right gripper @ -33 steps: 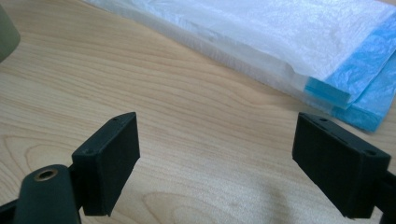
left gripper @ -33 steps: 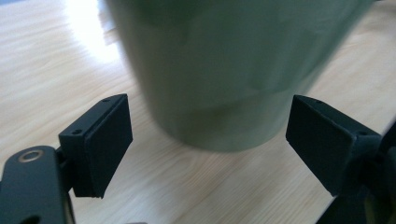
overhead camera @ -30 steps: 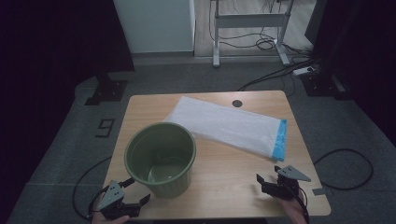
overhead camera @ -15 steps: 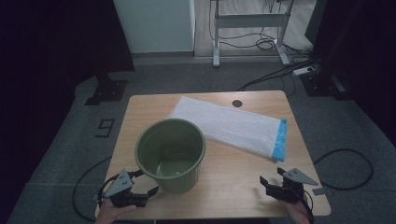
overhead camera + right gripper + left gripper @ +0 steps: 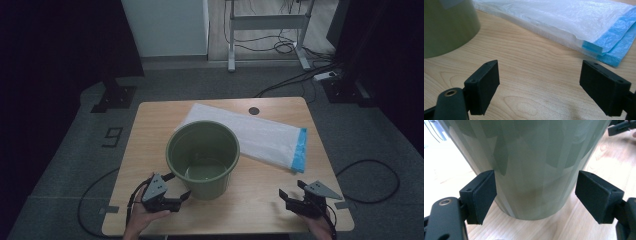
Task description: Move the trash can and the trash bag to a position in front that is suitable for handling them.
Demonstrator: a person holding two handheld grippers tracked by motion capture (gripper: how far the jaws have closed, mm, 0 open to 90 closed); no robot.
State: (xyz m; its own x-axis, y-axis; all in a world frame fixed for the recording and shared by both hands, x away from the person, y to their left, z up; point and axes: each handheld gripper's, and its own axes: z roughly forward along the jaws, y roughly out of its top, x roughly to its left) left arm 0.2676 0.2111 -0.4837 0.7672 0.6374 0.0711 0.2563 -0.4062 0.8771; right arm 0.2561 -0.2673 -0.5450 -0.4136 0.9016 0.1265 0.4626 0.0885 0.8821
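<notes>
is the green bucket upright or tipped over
Upright. The green bucket stands on its base on the table, open mouth up; the left gripper view shows its bottom edge flat on the wood.

An olive-green bucket [image 5: 203, 159] stands before black tongs [image 5: 172, 198], beside a white bag [image 5: 250, 134] with a blue edge, on pale wood-grain table [image 5: 150, 135].

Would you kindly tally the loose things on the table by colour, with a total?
Green: 1, the bin
White with blue edge: 1, the bag
Total: 2
</notes>
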